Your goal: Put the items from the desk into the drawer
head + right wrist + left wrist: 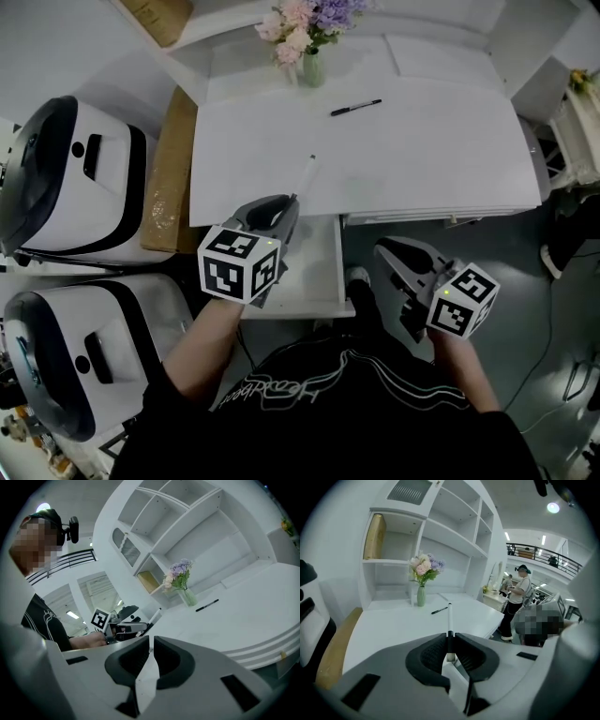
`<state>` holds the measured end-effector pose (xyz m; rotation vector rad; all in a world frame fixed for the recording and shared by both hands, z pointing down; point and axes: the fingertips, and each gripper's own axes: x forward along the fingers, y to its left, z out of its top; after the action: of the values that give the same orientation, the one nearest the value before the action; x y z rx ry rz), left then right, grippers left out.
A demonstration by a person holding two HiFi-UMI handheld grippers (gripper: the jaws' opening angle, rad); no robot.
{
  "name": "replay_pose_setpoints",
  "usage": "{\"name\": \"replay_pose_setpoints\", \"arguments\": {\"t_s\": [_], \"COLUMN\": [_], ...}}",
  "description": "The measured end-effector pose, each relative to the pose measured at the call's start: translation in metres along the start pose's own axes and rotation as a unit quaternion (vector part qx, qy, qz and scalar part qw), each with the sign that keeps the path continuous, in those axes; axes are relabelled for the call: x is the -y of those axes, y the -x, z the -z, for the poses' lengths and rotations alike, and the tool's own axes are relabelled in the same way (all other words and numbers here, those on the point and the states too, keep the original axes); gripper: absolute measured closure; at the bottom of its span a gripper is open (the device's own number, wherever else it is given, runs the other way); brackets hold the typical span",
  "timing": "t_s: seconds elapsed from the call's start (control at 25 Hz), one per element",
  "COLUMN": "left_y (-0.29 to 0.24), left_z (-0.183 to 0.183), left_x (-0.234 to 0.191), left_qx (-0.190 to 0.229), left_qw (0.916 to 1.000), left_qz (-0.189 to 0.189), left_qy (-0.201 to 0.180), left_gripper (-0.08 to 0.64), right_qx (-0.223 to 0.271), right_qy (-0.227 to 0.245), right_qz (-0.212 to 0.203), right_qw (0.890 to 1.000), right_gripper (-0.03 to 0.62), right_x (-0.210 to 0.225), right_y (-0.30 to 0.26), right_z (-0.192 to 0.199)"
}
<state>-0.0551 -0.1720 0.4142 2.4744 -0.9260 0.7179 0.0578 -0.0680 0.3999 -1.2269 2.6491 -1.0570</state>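
The left claw (292, 201) is clenched on a white pen (306, 176), with the pads pinching it near its lower end, at a dark band. The pen's long axis runs on in line with the jaws. In the head view it points away from the person and slightly right, toward the back of the desk (422, 159), with the free tip raised over the desk's front part. In the left gripper view the white pen (449, 620) stands almost straight up the picture from the left claw (450, 638), its short end showing just behind the pads.

Below the claw, the drawer (319, 277) is pulled out from under the desk's front edge. The pen is in the air, above the desk edge and the drawer's far end, touching neither.

The right claw (386, 249) is held off the desk's front edge, to the right of the drawer. Its jaws are closed to a thin slit with nothing between them, as the right gripper view shows (151, 645).

A black pen (356, 107) lies flat on the desk, well apart from the white one, its length running left to right on a slight slant. Behind it and to its left stands a vase of flowers (311, 42). A brown board (171, 169) lies along the desk's left side, and two large white machines (70, 178) stand beyond it.
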Motion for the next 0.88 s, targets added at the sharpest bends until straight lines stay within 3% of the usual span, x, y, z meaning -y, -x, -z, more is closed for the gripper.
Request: {"name": "replay_pose_setpoints", "arguments": {"t_s": [0.2,0.44,0.68,0.88], "left_y": [0.025,0.024,0.003,-0.027], "left_z": [0.03,0.083,0.131,0.179], "left_x": [0.012,0.017,0.014,-0.003], "left_qx": [-0.009,-0.05,-0.081,-0.138], "left_qw": [0.9973,0.9861,0.9685,0.9508], "left_qz": [0.034,0.075,0.1,0.108], "left_qy": [-0.065,-0.14,-0.213,-0.255], "left_gripper": [0.488,0.488,0.488,0.488], "right_qx": [0.001,-0.005,-0.005,-0.013], "right_qy": [-0.001,-0.016,-0.026,-0.033], "right_qz": [0.003,0.02,0.045,0.051], "right_qw": [1.0,1.0,0.999,0.998], "right_gripper": [0.532,0.532,0.532,0.532], "right_x": [-0.018,-0.018,-0.006,0.008], "right_y": [-0.004,0.004,0.014,0.014], "right_z": [0.018,0.041,0.051,0.052]}}
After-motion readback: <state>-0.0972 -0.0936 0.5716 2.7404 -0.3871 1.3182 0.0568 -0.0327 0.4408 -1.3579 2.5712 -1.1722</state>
